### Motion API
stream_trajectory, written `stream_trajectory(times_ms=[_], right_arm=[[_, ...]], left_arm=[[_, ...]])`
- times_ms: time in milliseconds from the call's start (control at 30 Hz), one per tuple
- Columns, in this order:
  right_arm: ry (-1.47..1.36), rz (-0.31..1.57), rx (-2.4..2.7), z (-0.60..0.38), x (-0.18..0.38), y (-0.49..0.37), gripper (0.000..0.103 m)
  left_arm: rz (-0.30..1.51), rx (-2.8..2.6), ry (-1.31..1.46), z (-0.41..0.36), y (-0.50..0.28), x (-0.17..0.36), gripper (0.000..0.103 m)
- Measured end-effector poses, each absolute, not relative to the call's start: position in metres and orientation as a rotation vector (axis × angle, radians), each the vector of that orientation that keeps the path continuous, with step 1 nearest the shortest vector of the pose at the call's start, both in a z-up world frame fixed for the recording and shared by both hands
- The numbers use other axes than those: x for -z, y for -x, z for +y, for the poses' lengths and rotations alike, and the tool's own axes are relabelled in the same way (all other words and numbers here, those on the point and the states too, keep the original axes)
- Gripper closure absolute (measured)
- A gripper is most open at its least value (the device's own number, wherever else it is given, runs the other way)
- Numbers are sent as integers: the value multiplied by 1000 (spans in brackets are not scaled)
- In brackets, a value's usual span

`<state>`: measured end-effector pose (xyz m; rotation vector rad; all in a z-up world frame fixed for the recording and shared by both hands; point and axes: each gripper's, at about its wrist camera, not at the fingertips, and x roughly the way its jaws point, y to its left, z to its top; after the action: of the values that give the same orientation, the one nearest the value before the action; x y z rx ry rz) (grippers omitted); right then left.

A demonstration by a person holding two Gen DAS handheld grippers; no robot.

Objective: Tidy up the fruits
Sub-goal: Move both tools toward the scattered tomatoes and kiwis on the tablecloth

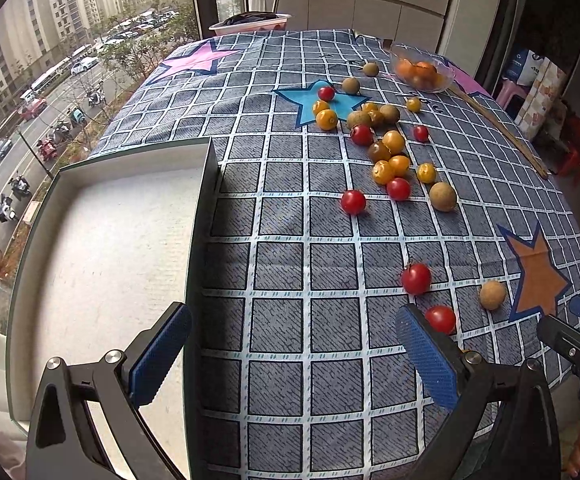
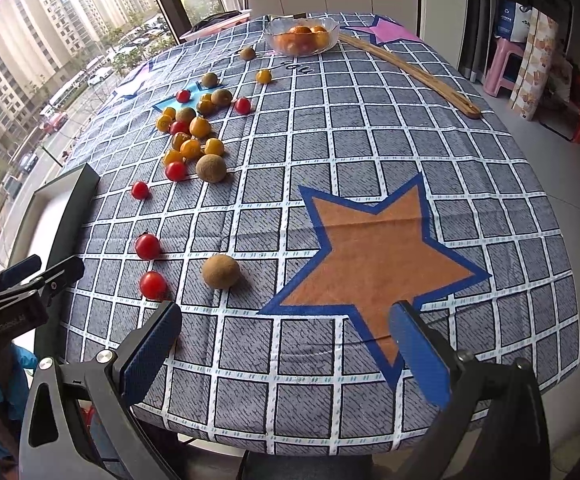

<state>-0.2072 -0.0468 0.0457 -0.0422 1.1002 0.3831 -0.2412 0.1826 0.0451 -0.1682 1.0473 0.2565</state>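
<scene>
Red and yellow cherry tomatoes and brown longans lie scattered on the checked tablecloth, most in a cluster toward the far side. Near the front lie two red tomatoes and a longan. An empty white box with dark walls sits at the table's left. My left gripper is open, straddling the box's right wall near the front edge. My right gripper is open and empty over the orange star. A glass bowl of orange fruit stands at the far end.
A long wooden stick lies along the far right of the table. A pink-rimmed basin sits at the far left edge by the window. Stools and bags stand on the floor to the right.
</scene>
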Motion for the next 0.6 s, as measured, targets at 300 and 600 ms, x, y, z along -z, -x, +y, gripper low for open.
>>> stream_trajectory(times_ms=[300, 600], right_arm=[[61, 1107, -386, -41, -40, 204, 0], [92, 1113, -393, -32, -29, 197, 0]], left_arm=[[1050, -236, 122, 179, 222, -42, 0], [1045, -203, 75, 175, 187, -33, 0]])
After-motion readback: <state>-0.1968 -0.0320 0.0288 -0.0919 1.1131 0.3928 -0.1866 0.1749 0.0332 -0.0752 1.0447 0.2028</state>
